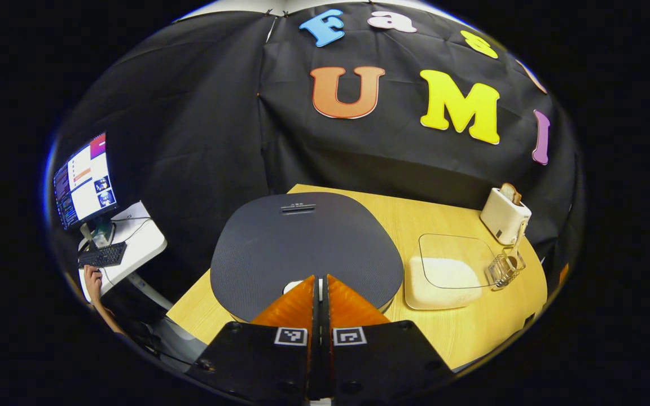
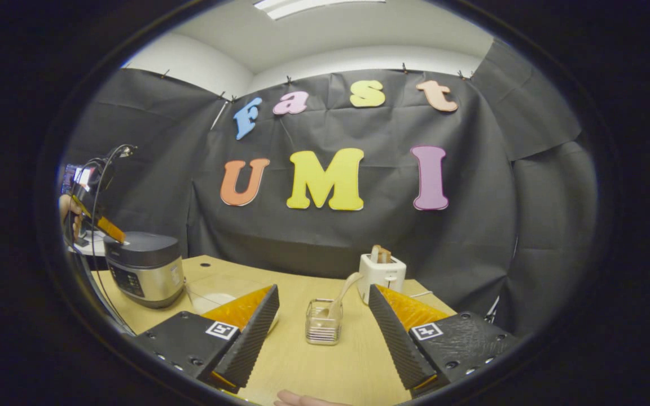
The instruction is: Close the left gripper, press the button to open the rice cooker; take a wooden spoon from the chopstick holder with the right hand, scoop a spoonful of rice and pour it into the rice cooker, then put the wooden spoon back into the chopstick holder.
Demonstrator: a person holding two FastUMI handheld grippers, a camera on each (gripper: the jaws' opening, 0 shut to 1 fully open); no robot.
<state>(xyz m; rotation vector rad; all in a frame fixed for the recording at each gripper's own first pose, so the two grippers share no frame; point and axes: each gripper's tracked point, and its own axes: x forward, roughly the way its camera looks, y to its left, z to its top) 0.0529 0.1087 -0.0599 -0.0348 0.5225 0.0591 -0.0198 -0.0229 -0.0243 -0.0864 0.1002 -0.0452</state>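
The rice cooker (image 1: 308, 242) has a dark lid, which is down, with a white button (image 1: 292, 285) at its near edge. My left gripper (image 1: 320, 280) is shut, its tips right at that button; nothing is held. In the right gripper view the cooker (image 2: 145, 268) stands at the left with the left gripper (image 2: 112, 230) on its lid. A wooden spoon (image 2: 341, 294) leans in the clear chopstick holder (image 2: 323, 322). My right gripper (image 2: 323, 301) is open, and the holder sits just beyond its fingers. A container of rice (image 1: 442, 276) with a clear lid lies right of the cooker.
A white toaster (image 2: 382, 272) with bread stands behind the holder, also at the table's far right (image 1: 504, 213). The wooden table (image 1: 471, 327) ends close on the left, where a side desk holds a monitor (image 1: 85, 180) and keyboard (image 1: 102, 256). A fingertip (image 2: 294, 398) shows at the bottom.
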